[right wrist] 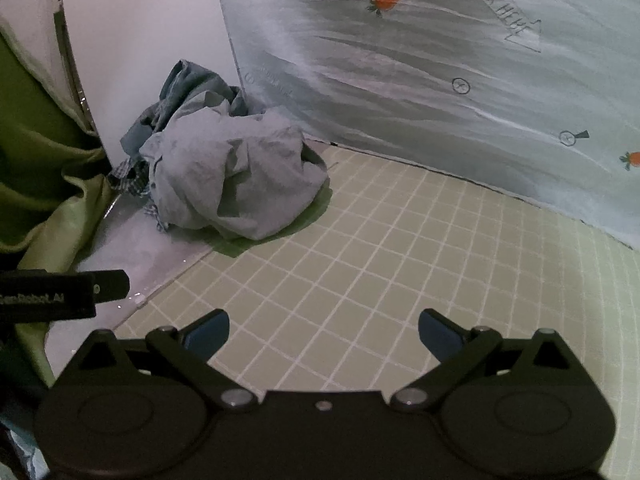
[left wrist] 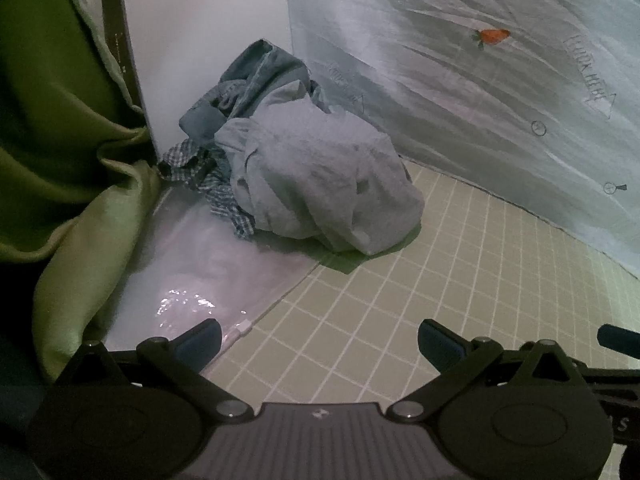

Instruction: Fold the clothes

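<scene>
1. Left wrist view: I see the clothes pile [left wrist: 320, 176] crumpled at the far left of the grid mat [left wrist: 420, 280], against the white panel [left wrist: 208, 40]. It looks soft, light and floppy; I'd pinch the pale blue shirt's [left wrist: 332, 184] near hem. My left hand-held gripper [left wrist: 320, 344] is spread wide, holding nothing.
2. Right wrist view: the same pile [right wrist: 228, 176] sits far left. My right hand-held gripper [right wrist: 324, 336] is released, empty, over the mat [right wrist: 360, 272].

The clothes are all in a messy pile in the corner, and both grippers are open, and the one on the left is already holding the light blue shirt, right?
Not quite. The left gripper holds nothing: the left wrist view shows its fingers apart over the grid mat, well short of the light blue shirt. The rest is right: the pile is messy, and the right gripper is open too.
</scene>
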Tool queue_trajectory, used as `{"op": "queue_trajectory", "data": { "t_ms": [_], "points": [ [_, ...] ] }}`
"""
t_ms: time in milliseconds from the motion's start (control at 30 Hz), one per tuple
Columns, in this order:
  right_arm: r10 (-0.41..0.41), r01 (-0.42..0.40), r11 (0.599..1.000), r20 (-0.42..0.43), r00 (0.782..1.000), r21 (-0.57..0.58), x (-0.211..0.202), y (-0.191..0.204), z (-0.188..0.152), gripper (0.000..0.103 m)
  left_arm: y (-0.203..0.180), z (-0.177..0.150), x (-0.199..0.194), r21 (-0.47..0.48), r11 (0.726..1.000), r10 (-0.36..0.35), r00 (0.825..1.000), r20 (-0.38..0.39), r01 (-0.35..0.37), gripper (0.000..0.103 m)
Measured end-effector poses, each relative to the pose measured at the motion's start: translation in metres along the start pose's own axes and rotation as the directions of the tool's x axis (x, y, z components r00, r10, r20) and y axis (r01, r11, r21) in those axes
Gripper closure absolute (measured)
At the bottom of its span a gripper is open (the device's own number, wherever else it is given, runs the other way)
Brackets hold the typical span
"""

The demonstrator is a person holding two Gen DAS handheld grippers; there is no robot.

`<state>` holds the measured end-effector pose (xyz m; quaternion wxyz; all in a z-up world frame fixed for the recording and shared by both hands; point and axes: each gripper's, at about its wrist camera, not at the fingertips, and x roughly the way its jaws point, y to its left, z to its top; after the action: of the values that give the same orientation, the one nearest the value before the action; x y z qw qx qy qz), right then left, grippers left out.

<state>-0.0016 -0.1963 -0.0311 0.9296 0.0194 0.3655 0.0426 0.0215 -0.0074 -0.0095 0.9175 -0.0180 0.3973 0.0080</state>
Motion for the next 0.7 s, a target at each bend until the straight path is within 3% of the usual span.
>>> {"op": "queue_trajectory", "data": {
  "t_ms": [367, 700],
  "points": [
    [-0.013, 0.013, 1.0, -0.03, 0.999, -0.005, 0.057, -0.002, 0.032, 0.004, 0.015, 0.034, 0.052, -0.07, 0.997, 0.025, 0.998, -0.051, -0.028, 0.0],
    [0.015, -0.014, 1.0, -0.042, 0.999, 0.012, 0.135, 0.007, 0.095, 0.009, 0.055, 0.097, 0.125, -0.166, 0.984, 0.061, 0.996, -0.068, -0.072, 0.005]
  ]
}}
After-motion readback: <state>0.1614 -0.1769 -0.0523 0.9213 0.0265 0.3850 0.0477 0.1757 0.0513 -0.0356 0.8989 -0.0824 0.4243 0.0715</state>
